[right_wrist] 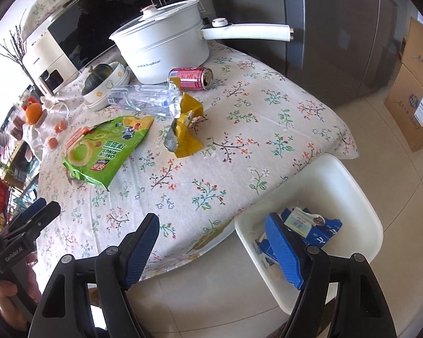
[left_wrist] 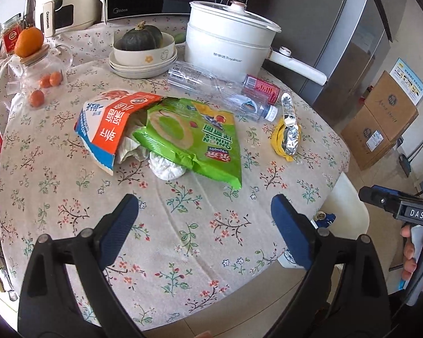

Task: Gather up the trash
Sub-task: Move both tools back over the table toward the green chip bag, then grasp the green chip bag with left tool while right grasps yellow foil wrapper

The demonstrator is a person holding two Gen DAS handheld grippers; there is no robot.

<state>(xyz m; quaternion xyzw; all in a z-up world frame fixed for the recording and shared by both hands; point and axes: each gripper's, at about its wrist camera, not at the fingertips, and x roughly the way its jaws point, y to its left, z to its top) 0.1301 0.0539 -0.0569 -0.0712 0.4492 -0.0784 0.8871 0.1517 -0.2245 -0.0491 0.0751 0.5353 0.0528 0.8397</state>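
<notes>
On the floral tablecloth (left_wrist: 183, 225) lie an orange-and-blue carton (left_wrist: 110, 124), a green onion-rings bag (left_wrist: 189, 135), a clear plastic bottle (left_wrist: 220, 90), a pink can (right_wrist: 190, 77) and a yellow foil wrapper (right_wrist: 184, 129). The left gripper (left_wrist: 204, 222) and right gripper (right_wrist: 211, 242) both gape empty; a white bin (right_wrist: 347, 186) beside the table holds a blue carton (right_wrist: 315, 225).

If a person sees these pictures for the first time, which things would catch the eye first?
Probably the bright green snack bag in the middle of the floral tablecloth, half tucked into a torn orange-and-blue carton. Behind it stands a large white pot, with a pink can lying on its side in front. Beside the table, a white bin already holds a blue carton.
</notes>
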